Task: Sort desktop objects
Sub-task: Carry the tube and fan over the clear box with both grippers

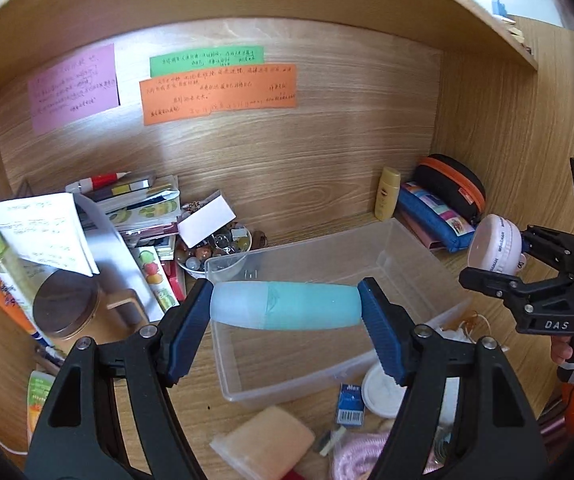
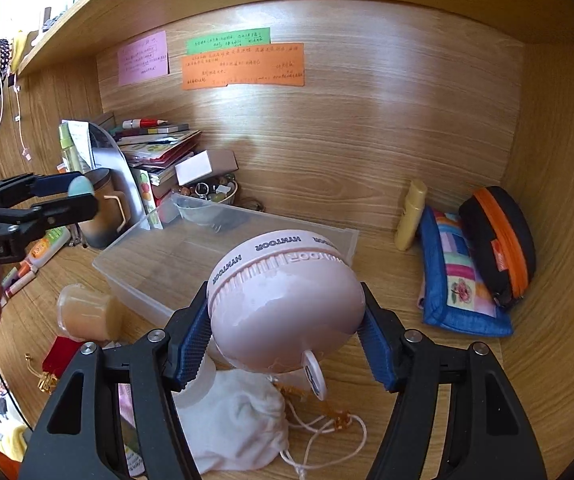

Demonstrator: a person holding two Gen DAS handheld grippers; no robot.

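Two items lifted, none binned | left tongs [image 1: 287,312] grip teal bottle [image 1: 287,310] over clear bin [image 1: 419,240] mid-table | right tongs [image 2: 285,328] grip pink round case [image 2: 283,308] | clutter remains at table's front edge

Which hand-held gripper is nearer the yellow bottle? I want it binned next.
Right. The right hand-held gripper, shut on the pink round case, is nearer the yellow bottle. The left hand-held gripper, holding the teal bottle, is farther left.
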